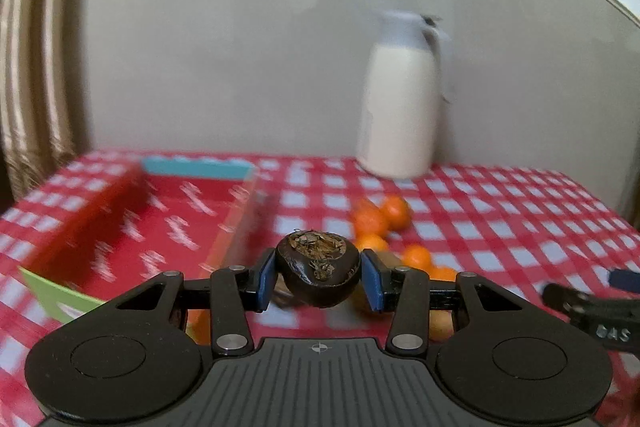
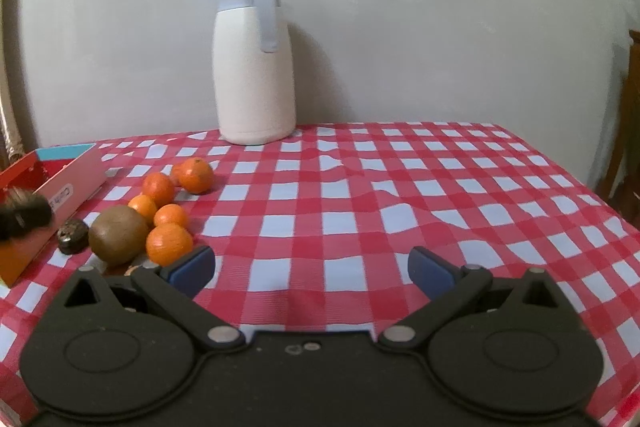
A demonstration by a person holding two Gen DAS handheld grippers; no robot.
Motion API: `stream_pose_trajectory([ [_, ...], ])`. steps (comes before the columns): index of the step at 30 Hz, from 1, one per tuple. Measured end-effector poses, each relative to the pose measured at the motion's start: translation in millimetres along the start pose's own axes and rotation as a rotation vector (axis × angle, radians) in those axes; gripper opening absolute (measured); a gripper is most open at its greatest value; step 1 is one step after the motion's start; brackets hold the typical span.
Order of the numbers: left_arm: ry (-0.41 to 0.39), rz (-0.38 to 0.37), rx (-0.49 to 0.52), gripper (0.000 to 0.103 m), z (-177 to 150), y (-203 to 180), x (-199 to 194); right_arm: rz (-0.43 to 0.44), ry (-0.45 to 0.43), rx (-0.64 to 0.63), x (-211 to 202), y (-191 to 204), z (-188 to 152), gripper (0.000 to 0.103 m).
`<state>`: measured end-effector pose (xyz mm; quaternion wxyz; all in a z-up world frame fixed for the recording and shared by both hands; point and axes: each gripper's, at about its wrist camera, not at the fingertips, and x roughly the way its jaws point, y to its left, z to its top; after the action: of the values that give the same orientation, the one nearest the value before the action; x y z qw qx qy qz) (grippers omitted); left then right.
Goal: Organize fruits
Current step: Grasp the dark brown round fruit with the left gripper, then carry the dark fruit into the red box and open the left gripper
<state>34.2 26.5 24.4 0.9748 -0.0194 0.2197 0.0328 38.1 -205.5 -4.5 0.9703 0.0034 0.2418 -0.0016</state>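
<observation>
Left tongs (image 1: pixel 320 277) clamped on a dark round fruit (image 1: pixel 318 267) above the bench (image 2: pixel 360 187), right tongs (image 2: pixel 310 269) apart, empty, near oranges (image 2: pixel 170 243).

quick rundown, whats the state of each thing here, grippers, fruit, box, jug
left gripper: shut on a dark fruit, lifted off the table
right gripper: open, empty
oranges: loose on the checked tablecloth
brown fruit: on the cloth, beside the oranges
second dark fruit: on the cloth by the box
red box: open
white jug: upright, lid on
</observation>
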Motion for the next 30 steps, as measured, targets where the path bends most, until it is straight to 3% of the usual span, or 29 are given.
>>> stream_pose_trajectory([
  [8,0.003,0.091,-0.079,0.045,-1,57,6,0.027,-0.003,0.001,1,17,1,0.103],
  [15,0.003,0.145,-0.103,0.045,0,82,17,0.059,-0.014,-0.031,3,33,2,0.103],
  [20,0.045,0.176,-0.138,0.045,-1,101,37,0.068,-0.013,-0.039,4,37,2,0.103],
  [25,0.038,0.188,-0.128,0.045,-2,98,33,0.080,-0.013,-0.047,4,41,2,0.103],
  [27,0.023,0.187,-0.111,0.049,-1,93,28,0.097,-0.013,-0.043,3,41,3,0.103],
  [29,0.019,0.185,-0.105,0.067,-3,87,23,0.117,-0.008,-0.038,2,40,3,0.103],
  [30,0.010,0.185,-0.105,0.070,-4,85,20,0.125,0.000,-0.039,3,39,2,0.103],
])
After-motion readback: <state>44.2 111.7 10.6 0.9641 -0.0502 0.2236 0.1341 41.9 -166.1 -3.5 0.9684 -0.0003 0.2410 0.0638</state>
